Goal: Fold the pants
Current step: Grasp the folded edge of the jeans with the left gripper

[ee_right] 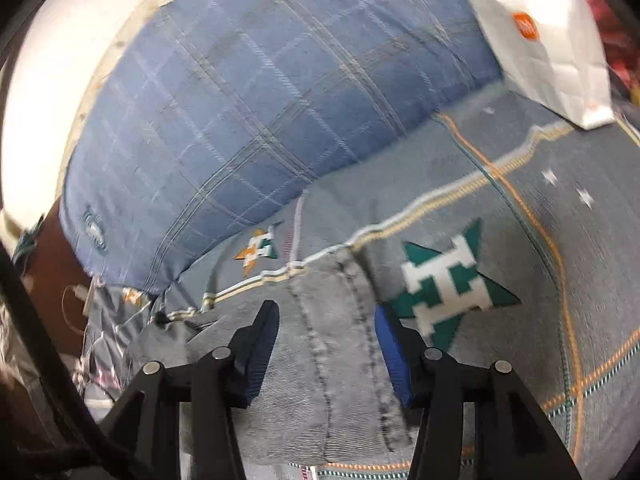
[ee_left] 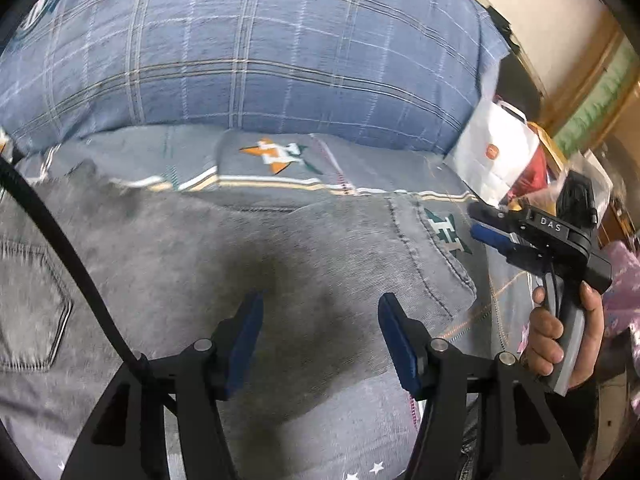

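In the left wrist view, the left gripper [ee_left: 320, 320] hung with jaws apart and empty over the grey pants [ee_left: 200, 248], which lay across the bed [ee_left: 360, 172], their length running left to right. In the right wrist view, the right gripper [ee_right: 326, 320] stood parted, holding nothing, above the hem end.

Pants [ee_left: 208, 264]: grey denim, matt, coarse weave, stitched seams. Plaid pillow [ee_left: 260, 40]: soft blue woven cloth. Bag [ee_left: 496, 160] at 3 o'clock: white paper, creased. Gripper pads [ee_left: 244, 344]: blue, ribbed, matt.
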